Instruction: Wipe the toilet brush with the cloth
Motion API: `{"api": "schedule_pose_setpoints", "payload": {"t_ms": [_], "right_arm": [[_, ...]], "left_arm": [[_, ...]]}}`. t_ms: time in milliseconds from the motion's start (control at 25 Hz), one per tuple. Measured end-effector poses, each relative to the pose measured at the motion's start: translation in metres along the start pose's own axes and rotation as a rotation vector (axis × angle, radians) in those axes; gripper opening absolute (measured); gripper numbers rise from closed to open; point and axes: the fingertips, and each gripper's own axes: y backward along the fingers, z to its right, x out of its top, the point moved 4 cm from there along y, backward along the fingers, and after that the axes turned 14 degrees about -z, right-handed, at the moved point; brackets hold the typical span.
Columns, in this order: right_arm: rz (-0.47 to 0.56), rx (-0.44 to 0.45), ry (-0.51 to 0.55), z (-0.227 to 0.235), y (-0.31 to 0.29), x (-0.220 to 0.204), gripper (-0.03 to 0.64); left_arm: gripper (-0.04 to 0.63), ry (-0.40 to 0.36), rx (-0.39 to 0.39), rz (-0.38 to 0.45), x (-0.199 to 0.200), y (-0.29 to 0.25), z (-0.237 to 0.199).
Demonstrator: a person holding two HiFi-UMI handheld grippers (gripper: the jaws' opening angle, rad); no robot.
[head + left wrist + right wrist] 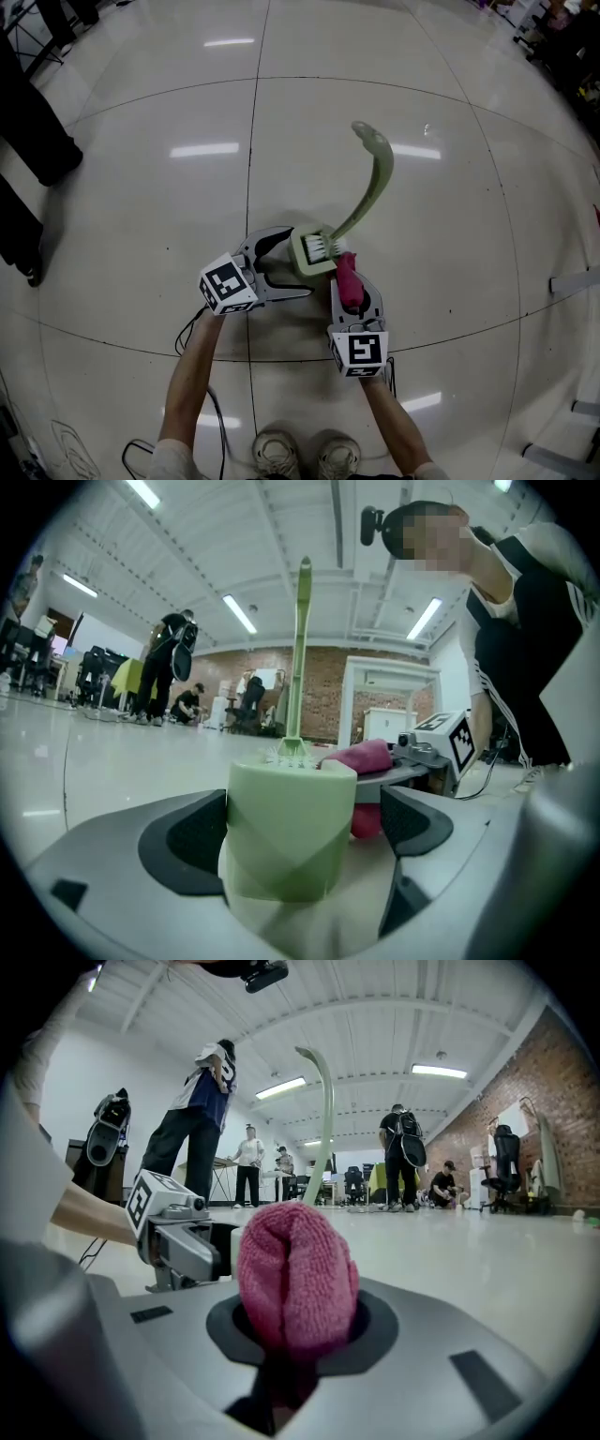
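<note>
A pale green toilet brush stands in its green holder (pixel 314 255) on the tiled floor, its curved handle (pixel 375 183) rising away from me. My left gripper (pixel 296 264) is open with the holder (pixel 286 827) between its jaws; the right-hand pad stands clear of it. The brush handle (pixel 301 658) rises straight above the holder. My right gripper (pixel 354 292) is shut on a folded pink cloth (pixel 346 272), whose end pokes out beside the holder. In the right gripper view the cloth (pixel 295 1274) fills the jaws, with the left gripper (pixel 173 1232) and brush handle (pixel 325 1129) behind.
Someone's dark legs (pixel 33 131) stand at the far left. Cables (pixel 192 328) trail on the floor under my left arm, and my shoes (pixel 305 455) are at the bottom. Metal frame parts (pixel 572 281) lie at the right edge. Several people stand far off in the room.
</note>
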Motion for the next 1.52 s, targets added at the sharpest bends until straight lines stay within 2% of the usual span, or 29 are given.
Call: {"api": "schedule_pose_setpoints", "payload": {"t_ms": [240,480,640,880,1080,1240,1520], "right_arm": [[-0.021,-0.021,0.002,0.004,0.004,-0.002,0.069],[-0.057,0.013,-0.039,-0.008,0.015,-0.016,0.069],[-0.075,0.029,-0.037,-0.015,0.024,-0.024,0.069],[-0.097,0.049,-0.093,-0.023,0.041,-0.032,0.069],[-0.114,0.115,-0.051,-0.044,0.055,-0.038,0.069],[-0.114,0.153,-0.009,-0.059,0.059,-0.039,0.069],[-0.117,0.084,-0.015,-0.036,0.063,-0.042,0.069]], "left_arm": [[0.488,0.026,0.012,0.003,-0.003,0.005,0.015],[0.488,0.037,0.014,-0.009,-0.006,0.009,0.037],[0.486,0.052,0.022,-0.002,-0.008,0.009,0.053],[0.488,0.069,0.033,0.014,-0.011,0.012,0.075],[0.488,0.083,0.049,0.028,-0.013,0.012,0.081],[0.488,0.073,0.046,0.008,-0.012,0.011,0.085],[0.488,0.072,-0.011,-0.006,-0.012,0.008,0.103]]}}
